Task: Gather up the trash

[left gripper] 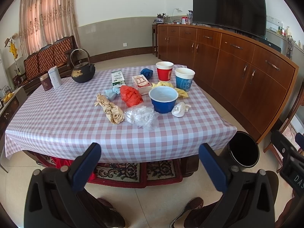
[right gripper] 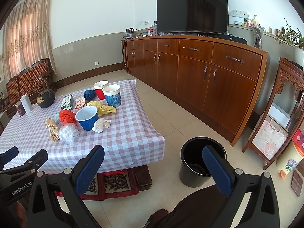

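Observation:
Trash lies on the checked tablecloth: a clear plastic bag, a tan paper wad, a red bag, a white wad, a yellow wad, a blue bowl, a red cup and a blue cup. A black bin stands on the floor right of the table. My left gripper hangs open before the table's near edge. My right gripper is open too, between table corner and bin; nothing is held.
A black teapot, two tins and small boxes stand at the table's far side. A long wooden sideboard with a TV runs along the right. A patterned rug lies under the table; a person's shoes show below.

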Demonstrator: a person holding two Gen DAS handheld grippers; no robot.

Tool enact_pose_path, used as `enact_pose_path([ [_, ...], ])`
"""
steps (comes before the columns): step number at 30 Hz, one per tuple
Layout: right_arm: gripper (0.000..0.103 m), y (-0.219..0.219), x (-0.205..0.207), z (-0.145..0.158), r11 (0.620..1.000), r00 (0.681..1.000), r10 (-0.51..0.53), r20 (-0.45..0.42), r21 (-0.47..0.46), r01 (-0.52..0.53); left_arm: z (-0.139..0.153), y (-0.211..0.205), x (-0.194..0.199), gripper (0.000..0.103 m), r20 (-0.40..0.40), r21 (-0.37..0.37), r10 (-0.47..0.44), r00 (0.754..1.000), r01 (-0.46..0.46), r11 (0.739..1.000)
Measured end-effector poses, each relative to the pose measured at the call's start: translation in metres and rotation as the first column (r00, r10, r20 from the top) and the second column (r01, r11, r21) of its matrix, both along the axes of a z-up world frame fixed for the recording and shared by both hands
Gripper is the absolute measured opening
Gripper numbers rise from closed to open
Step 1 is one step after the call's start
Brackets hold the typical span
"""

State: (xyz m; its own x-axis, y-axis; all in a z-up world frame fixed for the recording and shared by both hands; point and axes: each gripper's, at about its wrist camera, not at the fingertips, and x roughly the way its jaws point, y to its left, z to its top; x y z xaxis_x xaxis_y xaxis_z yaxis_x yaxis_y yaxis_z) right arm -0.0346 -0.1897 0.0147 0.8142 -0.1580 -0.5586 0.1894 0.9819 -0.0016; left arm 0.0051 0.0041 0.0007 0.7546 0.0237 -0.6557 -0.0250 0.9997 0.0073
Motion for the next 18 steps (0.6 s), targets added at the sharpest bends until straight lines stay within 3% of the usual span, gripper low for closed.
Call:
enact_pose_path([
  [18,0.103,0.0046,0.0012,-0.0015,1.000,1.000,0.011,-0.003,0.003,-0.011,0.0005,0.0026,-0.0012,0.103,0.001,-0.002,0.004,1.000,-0.004,1.000],
])
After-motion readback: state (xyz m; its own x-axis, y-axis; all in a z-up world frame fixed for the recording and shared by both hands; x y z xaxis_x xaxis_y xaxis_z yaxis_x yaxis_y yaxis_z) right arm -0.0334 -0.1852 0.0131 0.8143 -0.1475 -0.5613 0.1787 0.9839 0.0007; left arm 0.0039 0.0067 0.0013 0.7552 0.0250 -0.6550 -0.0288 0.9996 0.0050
